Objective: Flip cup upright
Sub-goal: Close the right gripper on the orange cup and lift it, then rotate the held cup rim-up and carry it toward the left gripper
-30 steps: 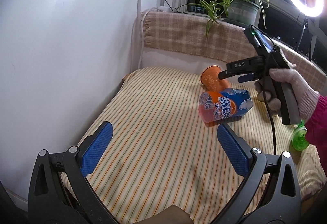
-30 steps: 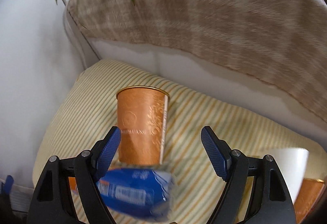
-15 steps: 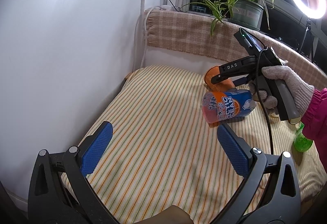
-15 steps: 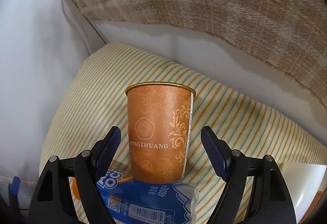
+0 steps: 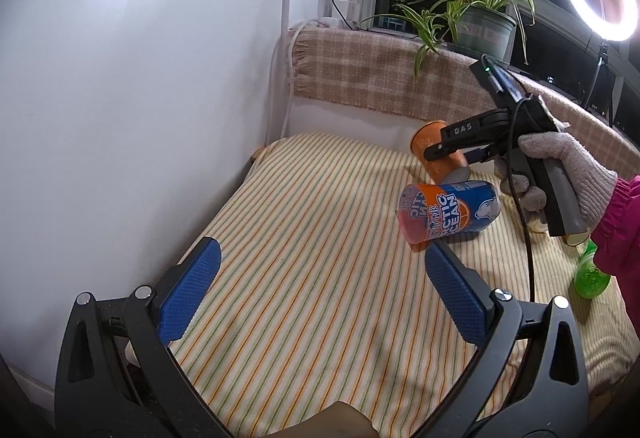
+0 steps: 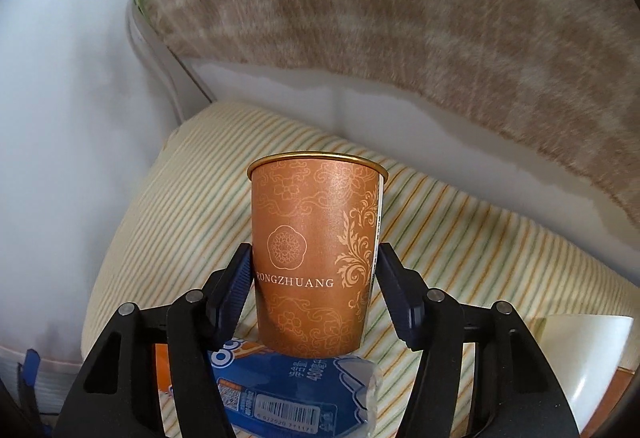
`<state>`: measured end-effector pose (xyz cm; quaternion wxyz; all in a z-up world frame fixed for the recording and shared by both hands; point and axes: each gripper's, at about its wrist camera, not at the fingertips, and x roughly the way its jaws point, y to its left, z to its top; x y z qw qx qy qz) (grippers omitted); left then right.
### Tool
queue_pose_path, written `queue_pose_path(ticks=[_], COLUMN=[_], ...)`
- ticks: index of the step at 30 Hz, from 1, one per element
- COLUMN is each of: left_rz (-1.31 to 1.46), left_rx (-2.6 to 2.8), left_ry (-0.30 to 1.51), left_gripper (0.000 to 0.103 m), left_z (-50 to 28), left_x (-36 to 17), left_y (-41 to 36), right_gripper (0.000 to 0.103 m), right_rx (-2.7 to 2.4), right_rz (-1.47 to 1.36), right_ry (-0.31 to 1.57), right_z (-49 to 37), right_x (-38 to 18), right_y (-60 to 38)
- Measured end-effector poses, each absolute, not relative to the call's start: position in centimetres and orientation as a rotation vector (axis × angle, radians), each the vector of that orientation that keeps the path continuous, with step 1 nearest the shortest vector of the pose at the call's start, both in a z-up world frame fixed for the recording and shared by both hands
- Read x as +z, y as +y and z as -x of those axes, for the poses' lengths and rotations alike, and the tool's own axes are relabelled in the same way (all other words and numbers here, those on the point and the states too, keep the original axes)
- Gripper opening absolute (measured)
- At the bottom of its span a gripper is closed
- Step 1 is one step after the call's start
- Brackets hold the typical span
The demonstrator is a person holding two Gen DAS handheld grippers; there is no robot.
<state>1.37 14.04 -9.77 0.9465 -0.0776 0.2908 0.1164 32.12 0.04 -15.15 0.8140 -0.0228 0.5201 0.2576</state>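
Note:
An orange paper cup [image 6: 316, 258] with gold patterns fills the middle of the right wrist view. My right gripper [image 6: 314, 278] is shut on its lower body, one blue pad on each side. In the left wrist view the cup [image 5: 438, 154] lies tilted on its side in my right gripper [image 5: 440, 152], above the striped cloth [image 5: 300, 238]. My left gripper [image 5: 316, 290] is open and empty, low over the near part of the cloth.
A blue and orange drink bottle [image 5: 450, 212] lies on its side just in front of the cup, also below it in the right wrist view [image 6: 276, 390]. A green bottle [image 5: 588, 270] is at the right. White wall on the left, a plaid-covered ledge with a plant [image 5: 472, 18] behind.
My right gripper moved forward around the orange cup and closed its pads on it. The left gripper stayed open and nearly still.

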Motion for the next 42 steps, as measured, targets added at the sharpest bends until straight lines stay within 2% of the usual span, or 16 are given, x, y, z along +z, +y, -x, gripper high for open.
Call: queue_pose_path(ticks=[13, 32, 42], left_rz=[0.137, 0.084, 0.057], left_rx=[0.208, 0.097, 0.046], left_ry=[0.556, 0.514, 0.528], left_gripper=[0.103, 0.103, 0.103], left_z=[0.5, 3.1, 3.6], left_x=[-8.4, -6.4, -6.3], left_y=[12.5, 7.4, 5.4], right_gripper=[0.061, 0.061, 0.061], right_rx=[0.518, 0.57, 0.565], right_rz=[-0.051, -0.211, -0.337], right_ry=[0.97, 0.806, 0.848], right_z=[-28.2, -13.3, -7.8], right_x=[-8.7, -0.8, -3.4], right_y=[-5.4, -14.5, -18.3])
